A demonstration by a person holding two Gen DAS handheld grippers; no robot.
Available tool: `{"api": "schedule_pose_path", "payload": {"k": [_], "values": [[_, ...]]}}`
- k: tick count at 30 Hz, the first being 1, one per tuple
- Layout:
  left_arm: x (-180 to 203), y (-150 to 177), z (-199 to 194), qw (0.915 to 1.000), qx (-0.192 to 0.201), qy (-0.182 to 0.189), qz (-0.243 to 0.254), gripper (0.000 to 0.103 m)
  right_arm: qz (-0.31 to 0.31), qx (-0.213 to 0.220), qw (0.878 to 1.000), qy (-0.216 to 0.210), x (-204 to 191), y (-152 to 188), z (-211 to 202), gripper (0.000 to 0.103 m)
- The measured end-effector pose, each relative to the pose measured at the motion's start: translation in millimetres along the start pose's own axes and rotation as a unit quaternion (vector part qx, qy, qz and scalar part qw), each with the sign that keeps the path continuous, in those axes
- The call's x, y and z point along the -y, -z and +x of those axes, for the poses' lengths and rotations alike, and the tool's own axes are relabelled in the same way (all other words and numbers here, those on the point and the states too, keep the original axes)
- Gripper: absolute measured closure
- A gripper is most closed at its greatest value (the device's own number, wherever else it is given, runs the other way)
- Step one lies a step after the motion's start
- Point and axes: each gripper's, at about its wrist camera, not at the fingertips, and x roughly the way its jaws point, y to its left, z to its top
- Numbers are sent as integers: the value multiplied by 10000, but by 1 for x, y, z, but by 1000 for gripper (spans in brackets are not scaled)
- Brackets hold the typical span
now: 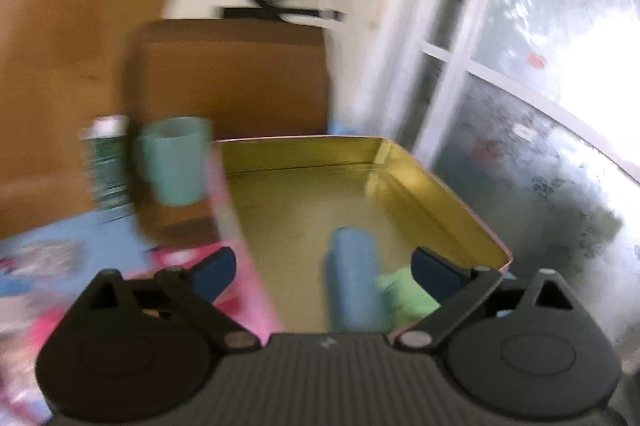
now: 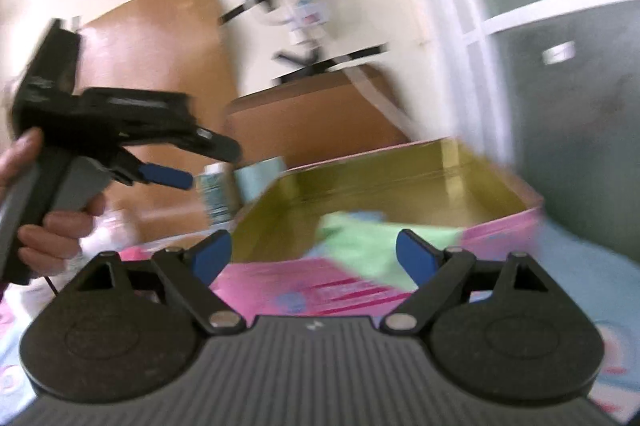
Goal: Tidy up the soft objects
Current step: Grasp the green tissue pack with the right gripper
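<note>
Blue patterned tablecloth (image 1: 100, 238) under gold-lined tin (image 1: 400, 162); frosted window (image 1: 540, 98) right; both grippers' jaws apart, nothing gripped.

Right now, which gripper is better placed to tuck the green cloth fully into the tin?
Right, probably. The right gripper is open with the green cloth draped over the tin wall directly ahead. The left gripper is open above the blue roll.
</note>
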Motion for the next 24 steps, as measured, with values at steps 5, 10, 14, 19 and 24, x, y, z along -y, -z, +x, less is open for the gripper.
{"api": "schedule_pose_path", "payload": {"k": [5,10,14,19,24], "values": [[-81,56,-99,9911,376,-917,-887,3,-198,-599,9906,-1216,-51,9,30,12],[-148,143,-185,9565,714,-1924,-2074,3,-696,-1267,9671,-2092,-109,20,51,12],[-180,191,-202,9375,745,-2119,-2660,4,-953,-1607,9529,-2390,-146,27,69,12],[-198,195,-187,9454,786,-1689,-2673,6,-1396,-1686,9443,-2457,-187,35,95,13],[-210,194,-168,9620,926,-1147,-2297,8,-1633,-1579,9477,-2242,-217,26,134,23]]}}
